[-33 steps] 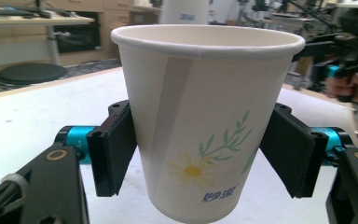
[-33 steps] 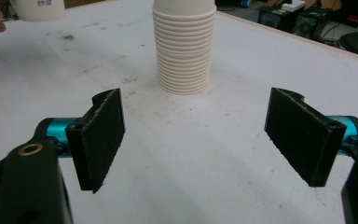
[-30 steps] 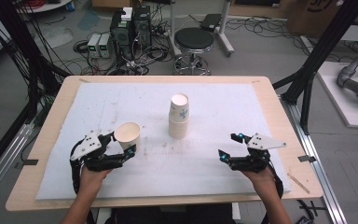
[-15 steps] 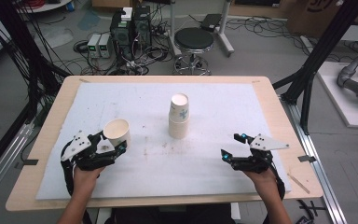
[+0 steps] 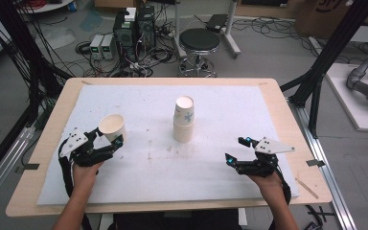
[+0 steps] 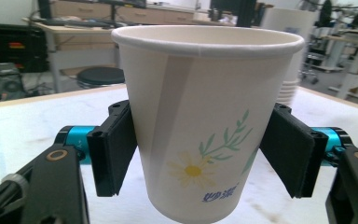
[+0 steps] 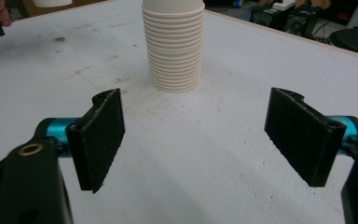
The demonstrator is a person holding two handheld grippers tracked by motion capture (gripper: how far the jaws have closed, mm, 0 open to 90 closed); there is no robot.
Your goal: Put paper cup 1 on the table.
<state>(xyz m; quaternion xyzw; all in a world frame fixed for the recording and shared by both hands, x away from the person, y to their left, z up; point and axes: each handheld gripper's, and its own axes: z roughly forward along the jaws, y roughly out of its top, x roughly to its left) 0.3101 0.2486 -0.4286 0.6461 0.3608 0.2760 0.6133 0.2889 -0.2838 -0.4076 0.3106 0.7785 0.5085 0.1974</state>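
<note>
An upright white paper cup [image 5: 111,127] with a daisy print stands between the jaws of my left gripper [image 5: 108,138] at the left of the table. In the left gripper view both black pads [image 6: 114,149] press the sides of the cup [image 6: 205,93], so that gripper [image 6: 200,154] is shut on it. A stack of nested paper cups [image 5: 184,120] stands at the middle of the white mat, with the same stack [image 7: 172,51] ahead of my right gripper. At the right front, my right gripper [image 5: 235,149] is open over bare mat, its jaws [image 7: 193,140] wide apart with nothing between them.
A white mat [image 5: 211,182] covers most of the wooden table [image 5: 38,191]. A thin wooden stick [image 5: 309,188] lies by the table's right front edge. A black stool [image 5: 199,43], computer boxes [image 5: 134,28] and cables sit on the floor beyond the far edge.
My left gripper has carried the cup leftward, away from the stack. The right gripper has stayed where it was.
</note>
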